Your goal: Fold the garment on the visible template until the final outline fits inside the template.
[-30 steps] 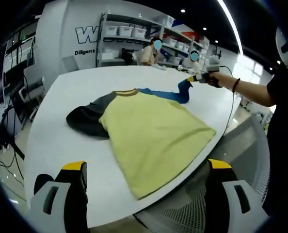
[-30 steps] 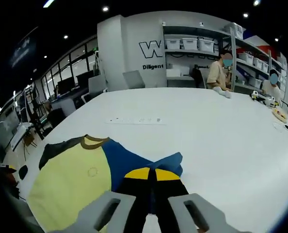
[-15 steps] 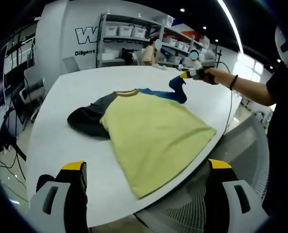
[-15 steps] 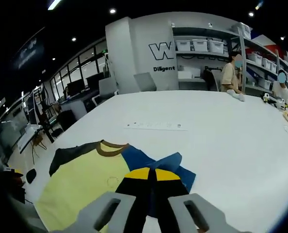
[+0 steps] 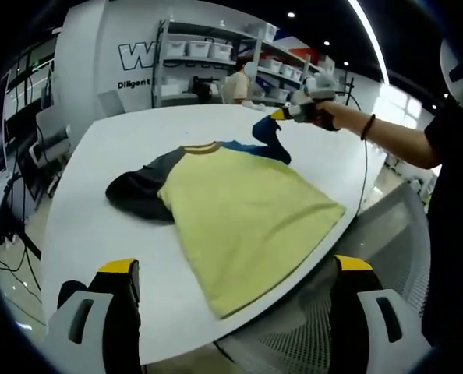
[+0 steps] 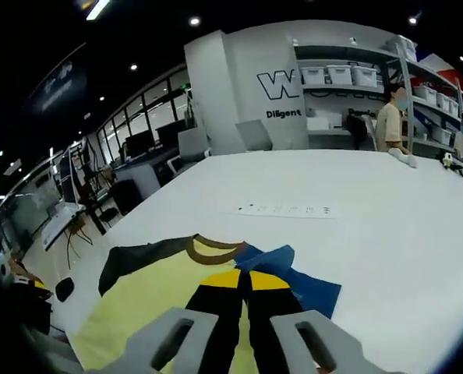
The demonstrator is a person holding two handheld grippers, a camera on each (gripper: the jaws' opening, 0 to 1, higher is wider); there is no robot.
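Left tool: jaws spread wide, nothing btwn them, hanging off the near bench edge. Just ahead of it lies the garment, a yellow tee w/ brown collar; its hem corner sits nearest this tool, right at the bench rim. Dark sleeve is bunched off to the tool's left.

Right tool: jaws pressed together, pinching the blue sleeve, lifted clear of the bench w/ the cloth trailing down to the shoulder. In the left gripper view the same right tool is well ahead, past the collar, held by a person's hand.

Step in hand, as I judge it: fold the blue sleeve in over the yellow body. To do it well: carry the pinch low & across toward the chest, let the fold line fall at the shoulder seam, lay flat before letting go so no slack bunches. Left tool is free to pin the body near the hem if the tee drags.

No template outline readable under the garment, so can't judge fit.

Edges/room: hem side has no margin, cloth could slide off the rim there. Beyond the right tool lots of bare bench; a thin strip lies far ahead, well apart from the tee. Shelves & people far off, no obstacle.
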